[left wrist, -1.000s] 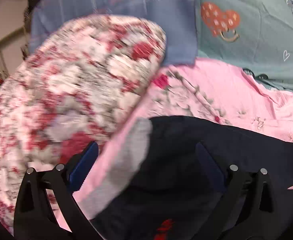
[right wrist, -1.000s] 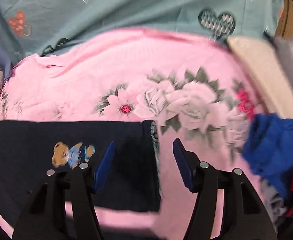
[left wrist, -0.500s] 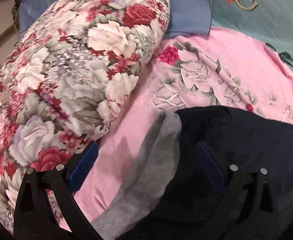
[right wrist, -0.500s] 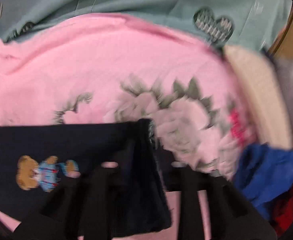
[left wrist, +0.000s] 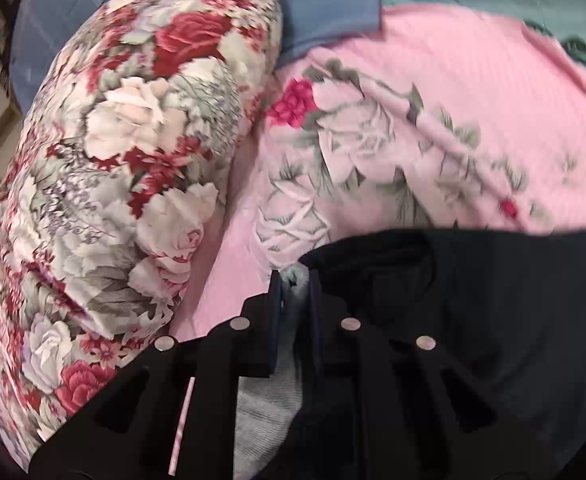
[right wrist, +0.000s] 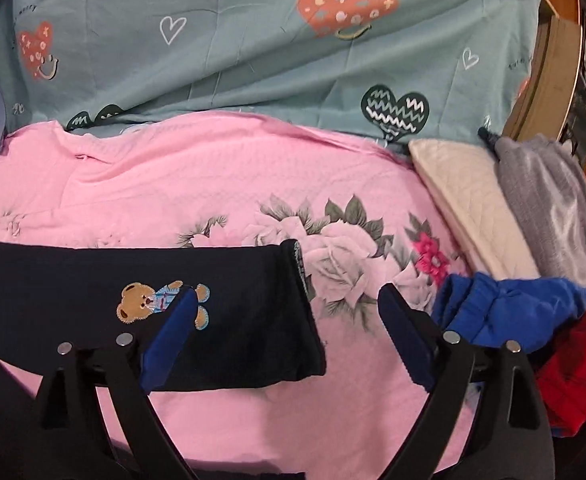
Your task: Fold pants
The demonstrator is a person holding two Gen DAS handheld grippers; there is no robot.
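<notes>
The left gripper [left wrist: 295,284] has just clamped together on the grey cuff [left wrist: 267,408] at one end of the pants [right wrist: 141,304]; the right gripper [right wrist: 285,312] has just opened wide and stands apart over the other end, nothing pinched. To fold well, I'd take that free end too, lift both evenly and keep the edges square. The pants are dark navy with a small bear patch [right wrist: 149,302], lying flat on the pink flowered bedspread [right wrist: 213,184], beside a flowered pillow [left wrist: 125,184]
</notes>
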